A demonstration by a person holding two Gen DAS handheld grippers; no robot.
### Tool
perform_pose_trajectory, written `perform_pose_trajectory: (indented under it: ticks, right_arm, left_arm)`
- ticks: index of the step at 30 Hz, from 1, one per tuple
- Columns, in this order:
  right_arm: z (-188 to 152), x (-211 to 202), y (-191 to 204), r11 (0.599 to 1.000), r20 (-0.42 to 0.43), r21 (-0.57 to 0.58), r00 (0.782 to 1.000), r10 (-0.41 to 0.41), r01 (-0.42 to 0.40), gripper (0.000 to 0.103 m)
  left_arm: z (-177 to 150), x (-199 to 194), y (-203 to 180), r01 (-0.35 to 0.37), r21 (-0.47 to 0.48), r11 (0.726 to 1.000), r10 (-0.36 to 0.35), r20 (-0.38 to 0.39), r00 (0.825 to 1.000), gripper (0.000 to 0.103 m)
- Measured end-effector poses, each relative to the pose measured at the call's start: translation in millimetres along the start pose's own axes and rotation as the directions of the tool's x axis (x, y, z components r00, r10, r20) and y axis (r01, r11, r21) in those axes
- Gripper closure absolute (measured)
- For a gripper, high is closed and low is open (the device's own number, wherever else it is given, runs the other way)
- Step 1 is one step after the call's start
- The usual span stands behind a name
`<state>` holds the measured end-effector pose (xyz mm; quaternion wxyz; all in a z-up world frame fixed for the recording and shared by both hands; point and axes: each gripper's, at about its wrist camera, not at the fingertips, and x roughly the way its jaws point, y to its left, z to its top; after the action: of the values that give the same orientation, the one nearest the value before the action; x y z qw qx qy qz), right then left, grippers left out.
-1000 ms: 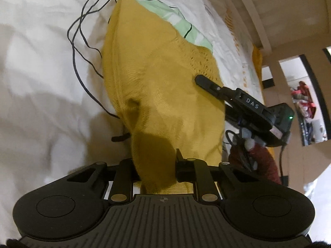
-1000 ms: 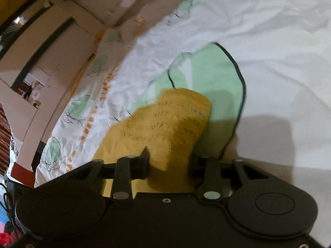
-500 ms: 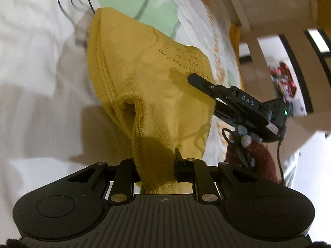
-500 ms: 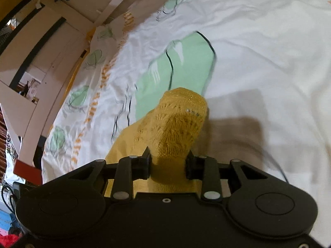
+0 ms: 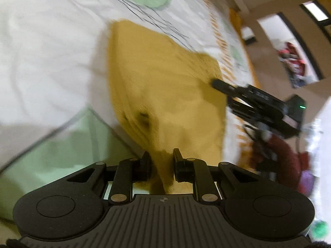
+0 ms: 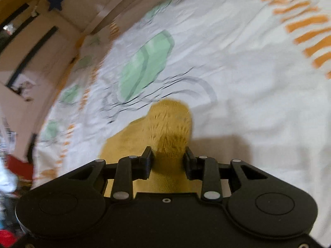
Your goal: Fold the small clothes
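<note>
A mustard-yellow knitted garment (image 5: pixel 165 95) hangs stretched between my two grippers above a white bed sheet (image 5: pixel 41 51). My left gripper (image 5: pixel 161 161) is shut on one end of it. My right gripper (image 6: pixel 168 161) is shut on the other end, a bunched patterned part (image 6: pixel 171 128). In the left wrist view the right gripper (image 5: pixel 254 101) shows at the garment's far right edge, fingers pinching the cloth. Both views are motion-blurred.
The sheet (image 6: pixel 227 72) has green leaf prints (image 6: pixel 144 66), black line drawings and orange dashes. A wooden bed frame and walls (image 6: pixel 72 10) run along the far side. A dark red sleeve (image 5: pixel 279 155) shows behind the right gripper.
Both grippers have lifted and carried the garment across the sheet; the printed pattern beneath has shifted. Grips are unchanged.
</note>
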<state>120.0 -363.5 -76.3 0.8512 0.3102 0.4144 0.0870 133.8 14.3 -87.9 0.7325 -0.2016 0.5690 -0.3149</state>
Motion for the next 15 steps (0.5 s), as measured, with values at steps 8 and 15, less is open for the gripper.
perform_pose_trajectory:
  ticks: [8,15]
  right_arm:
    - [-8.6,8.0,-8.6,0.986,0.080,-0.106,0.990,-0.120,0.128,0.046]
    - [-16.7,-8.0,-0.6,0.976,0.150,-0.166,0.982,-0.118,0.143,0.040]
  left_arm:
    - [-11.5,2.8,-0.5,-0.201,0.032,0.979,0.195,0.142,0.970,0.073]
    - [-37.9,-13.4,-22.6,-0.335,0.081,0.939,0.298,0.303,0.905,0.070]
